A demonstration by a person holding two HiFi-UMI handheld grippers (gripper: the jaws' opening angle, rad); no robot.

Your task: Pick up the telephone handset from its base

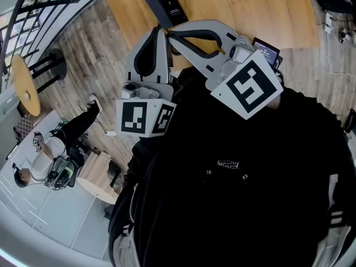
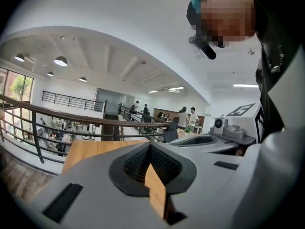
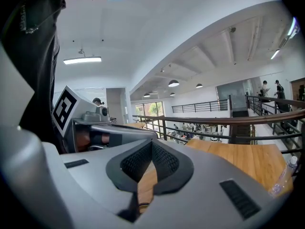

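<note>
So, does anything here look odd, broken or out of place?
Nothing looks spilled or damaged. The left hand-held gripper and right hand-held gripper are shut and empty, near the person's chest; a black device lies on the wooden table.

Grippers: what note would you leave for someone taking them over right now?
Left gripper: shut, empty.
Right gripper: shut, empty.
Both point out over the wooden table, side by side.
A dark device lies on the table; I cannot tell whether it is the telephone.
Done: nothing picked up.
Left: find the telephone, open a gripper, lift its handset.
</note>
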